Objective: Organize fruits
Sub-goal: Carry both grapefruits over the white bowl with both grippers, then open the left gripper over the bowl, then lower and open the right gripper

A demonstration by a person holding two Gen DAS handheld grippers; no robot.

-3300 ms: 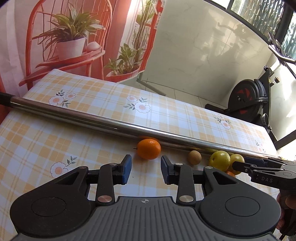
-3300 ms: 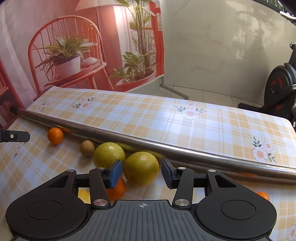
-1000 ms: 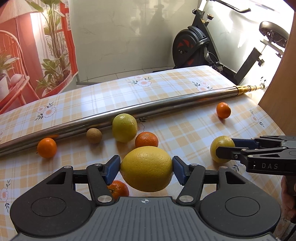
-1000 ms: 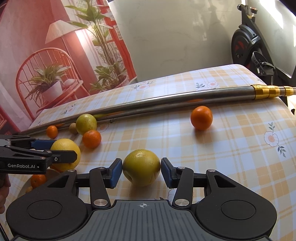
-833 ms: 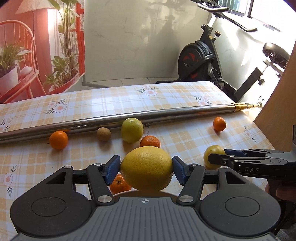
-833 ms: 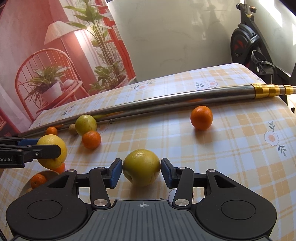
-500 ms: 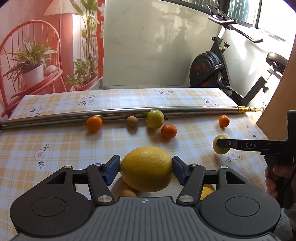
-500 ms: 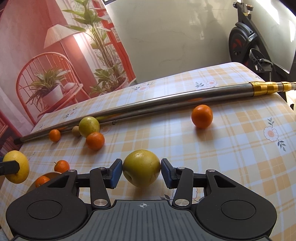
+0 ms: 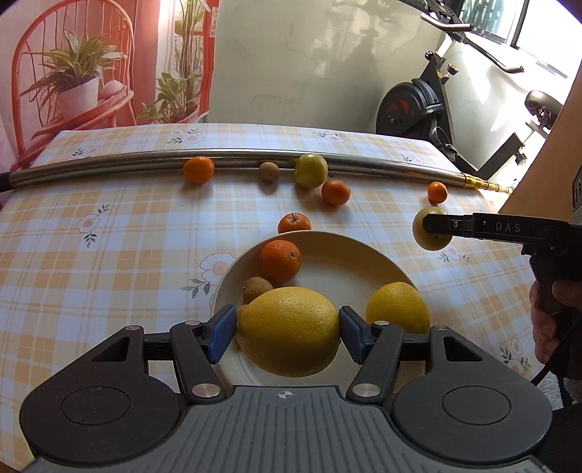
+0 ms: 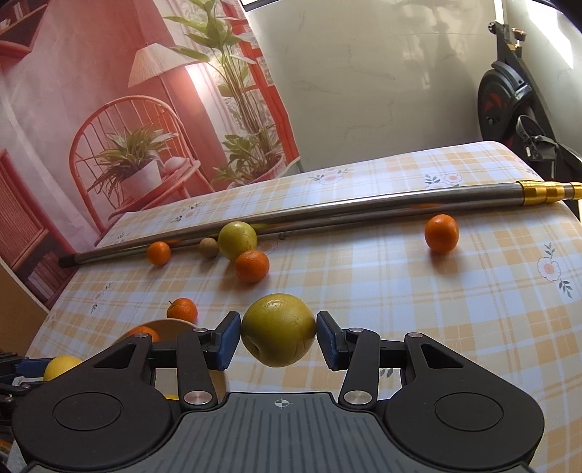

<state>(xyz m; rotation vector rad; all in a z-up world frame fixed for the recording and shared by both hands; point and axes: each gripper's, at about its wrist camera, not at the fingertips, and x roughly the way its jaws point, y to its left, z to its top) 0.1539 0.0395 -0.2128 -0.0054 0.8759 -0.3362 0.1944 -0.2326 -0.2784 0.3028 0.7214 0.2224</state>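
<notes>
Placing step: left gripper (image 9: 287, 329) clamps a lemon (image 9: 289, 329) over the plate (image 9: 349, 262), right gripper (image 10: 278, 334) clamps a greenish fruit (image 10: 278, 329); next, lower and release.

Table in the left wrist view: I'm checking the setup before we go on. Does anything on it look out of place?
Yes: a long steel pole with a gold tip lies across the checked tablecloth behind the loose fruit. It is odd because it is no fruit.

backdrop (image 10: 109, 109): printed red scene, wicker chair, potted plants, lamp
wall (image 9: 309, 72): pale, marbled, sunlit
exercise bike (image 9: 418, 105): black, far right
tabletop (image 9: 109, 254): orange-white plaid cloth, flower motifs
window (image 9: 509, 18): top right, bright
</notes>
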